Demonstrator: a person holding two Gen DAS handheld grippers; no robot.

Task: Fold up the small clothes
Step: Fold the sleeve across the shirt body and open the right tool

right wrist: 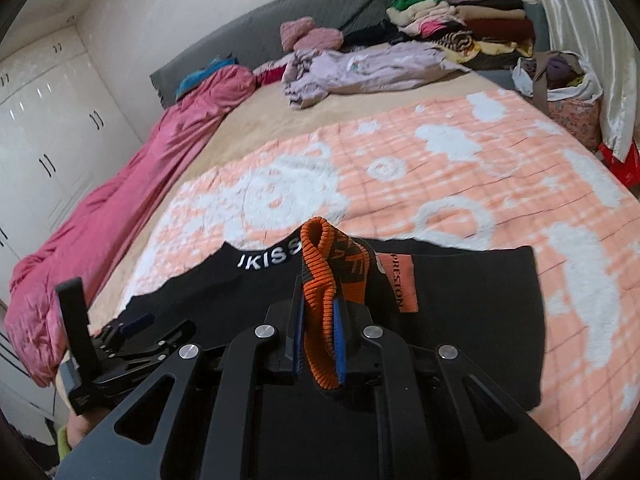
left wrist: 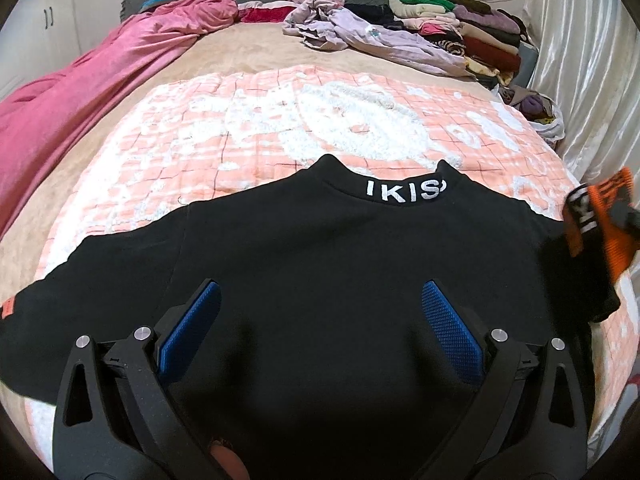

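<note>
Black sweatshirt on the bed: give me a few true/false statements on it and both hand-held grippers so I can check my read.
1. The right hand-held gripper is shut on the orange ribbed cuff. True.
2. The left hand-held gripper is clamped on the collar. False: its jaws stand open over the black sweatshirt, holding nothing.
3. The sweatshirt lies on the peach-and-white blanket. True.
4. The collar lettering is orange. False: it is white.
5. The folded clothes pile sits at the far end of the bed. True.
</note>
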